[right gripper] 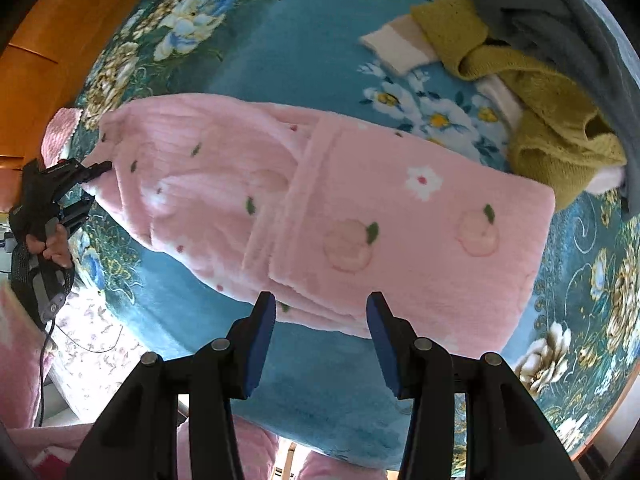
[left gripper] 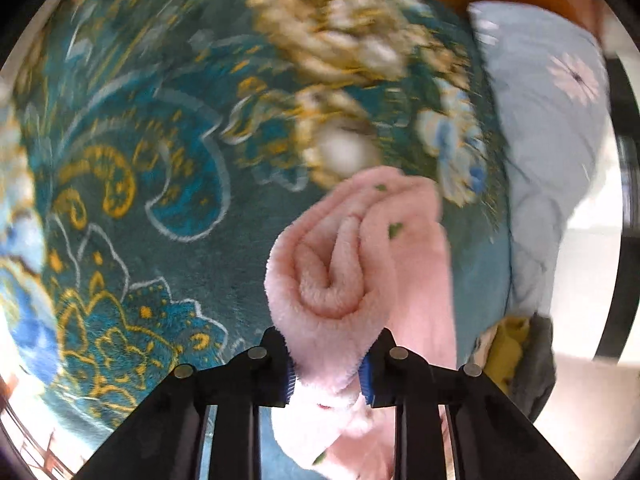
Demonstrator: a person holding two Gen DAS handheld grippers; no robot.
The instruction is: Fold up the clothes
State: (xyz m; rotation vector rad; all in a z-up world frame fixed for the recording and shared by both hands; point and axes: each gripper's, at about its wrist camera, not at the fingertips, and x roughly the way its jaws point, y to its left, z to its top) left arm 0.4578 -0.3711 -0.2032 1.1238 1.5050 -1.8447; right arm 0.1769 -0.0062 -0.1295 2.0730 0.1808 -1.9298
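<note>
- Fleece in pink, a garment (right gripper: pixel 360 216) printed with peaches, leaves and white flowers, lies partly folded across the teal floral blanket (right gripper: pixel 304 48) that covers the bed.
- The left gripper (left gripper: pixel 327 364) is clamped on a bunched end of that pink garment (left gripper: pixel 352 264); the fabric fills the gap between its blue pads (left gripper: pixel 365 378). In the right wrist view this end sits at the far left, where a hand (right gripper: pixel 52 246) grips the tool's handle.
- The right gripper (right gripper: pixel 321 312) stands spread wide just at the garment's near edge, nothing between its fingers.
- A mustard knit (right gripper: pixel 540 120) and a grey garment (right gripper: pixel 560 28) lie heaped beyond the pink one.
- A pale blue pillow (left gripper: pixel 548 120) rests at the blanket's edge.
</note>
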